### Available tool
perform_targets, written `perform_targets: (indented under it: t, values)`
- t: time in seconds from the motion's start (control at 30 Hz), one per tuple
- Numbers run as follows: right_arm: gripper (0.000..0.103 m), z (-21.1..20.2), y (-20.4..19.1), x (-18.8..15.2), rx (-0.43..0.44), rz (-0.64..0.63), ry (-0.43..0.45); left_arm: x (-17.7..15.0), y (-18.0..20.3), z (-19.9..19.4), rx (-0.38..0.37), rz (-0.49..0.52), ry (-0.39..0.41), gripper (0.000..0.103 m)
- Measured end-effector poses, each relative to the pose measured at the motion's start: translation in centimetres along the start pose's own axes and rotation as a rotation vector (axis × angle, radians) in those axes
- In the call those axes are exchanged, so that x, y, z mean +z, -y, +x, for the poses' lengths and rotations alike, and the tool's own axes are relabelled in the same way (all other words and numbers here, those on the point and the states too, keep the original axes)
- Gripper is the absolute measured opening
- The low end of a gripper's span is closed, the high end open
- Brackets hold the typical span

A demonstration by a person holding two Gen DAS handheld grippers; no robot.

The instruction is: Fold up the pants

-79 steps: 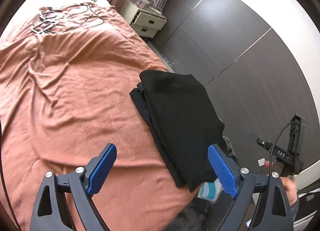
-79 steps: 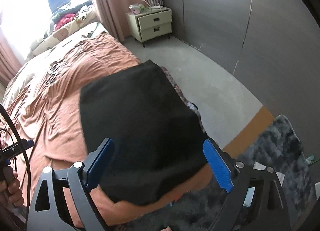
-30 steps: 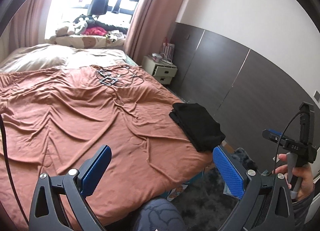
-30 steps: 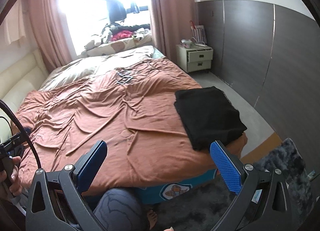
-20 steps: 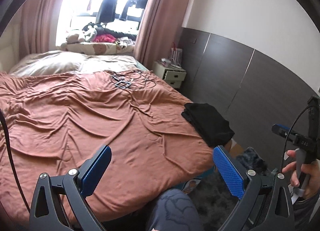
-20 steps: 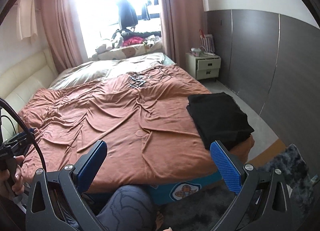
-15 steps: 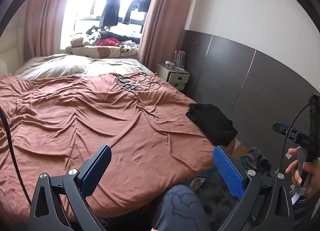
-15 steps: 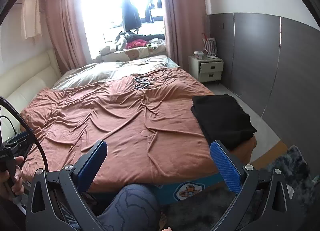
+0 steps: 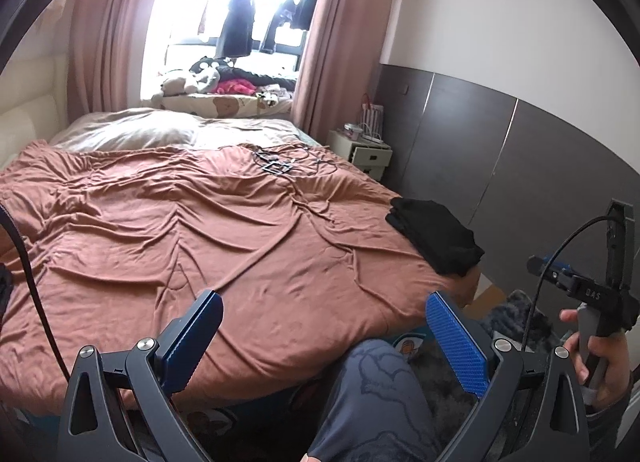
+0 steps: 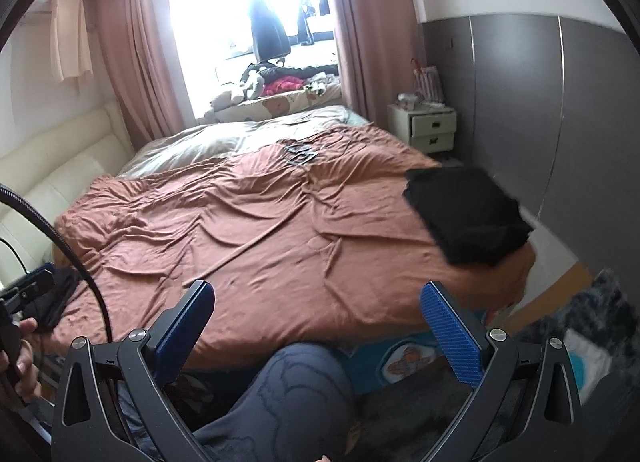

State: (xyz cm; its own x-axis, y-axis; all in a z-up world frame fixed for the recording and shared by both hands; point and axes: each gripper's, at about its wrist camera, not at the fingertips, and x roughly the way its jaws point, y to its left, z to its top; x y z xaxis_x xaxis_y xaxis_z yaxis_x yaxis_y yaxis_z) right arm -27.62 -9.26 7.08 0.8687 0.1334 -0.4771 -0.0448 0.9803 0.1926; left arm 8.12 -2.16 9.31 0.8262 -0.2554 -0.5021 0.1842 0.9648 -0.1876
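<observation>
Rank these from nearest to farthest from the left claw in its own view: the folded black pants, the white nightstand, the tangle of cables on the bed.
1. Folded black pants, at the bed's right edge.
2. Tangle of cables, farther up the rust bedspread.
3. White nightstand, beyond the bed by the curtain; close to the cables, slightly farther.

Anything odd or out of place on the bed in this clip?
The folded pants sit at the bed's right corner, their near end at the edge. A tangle of cables lies farther up the wrinkled cover. Both grippers are open and empty. Nothing looks spilled or damaged.
</observation>
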Motion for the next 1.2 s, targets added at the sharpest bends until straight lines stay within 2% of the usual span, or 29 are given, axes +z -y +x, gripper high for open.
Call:
perform_targets:
  t: [0.17, 0.43, 0.6, 0.87, 1.0, 1.07, 1.2]
  values:
    - [0.103, 0.5, -0.2, -1.7, 0.013, 0.02, -0.009, -1.8, -0.7, -0.8, 0.004, -0.004, 0.003, 0.102]
    - [0.103, 0.9, -1.7, -3.5, 0.003, 0.024, -0.021, -5.2, -2.4, -1.2, 0.031, -0.049, 0.052, 0.102]
    - [0.103, 1.5, -2.9, -4.1, -0.028, -0.018, -0.028, -6.8, -3.0, -0.4, 0.032, -0.061, 0.033, 0.102]
    - [0.103, 2.1, -3.8, -4.8, -0.023, -0.024, -0.015, -7.7, -3.2, -0.4, 0.061, -0.041, 0.06, 0.102]
    - [0.103, 2.1, -3.4, -4.7, 0.029, 0.025, -0.024, -7.9, -3.2, -0.4, 0.064, -0.04, 0.057, 0.102]
    - [0.103, 2.0, -3.6, -4.6, 0.003, 0.012, -0.009, -7.9, -3.3, -0.4, 0.062, -0.043, 0.056, 0.102]
    - [0.103, 2.3, -3.7, -5.1, 0.006, 0.009, -0.021, -8.0, -3.3, -0.4, 0.072, -0.036, 0.055, 0.102]
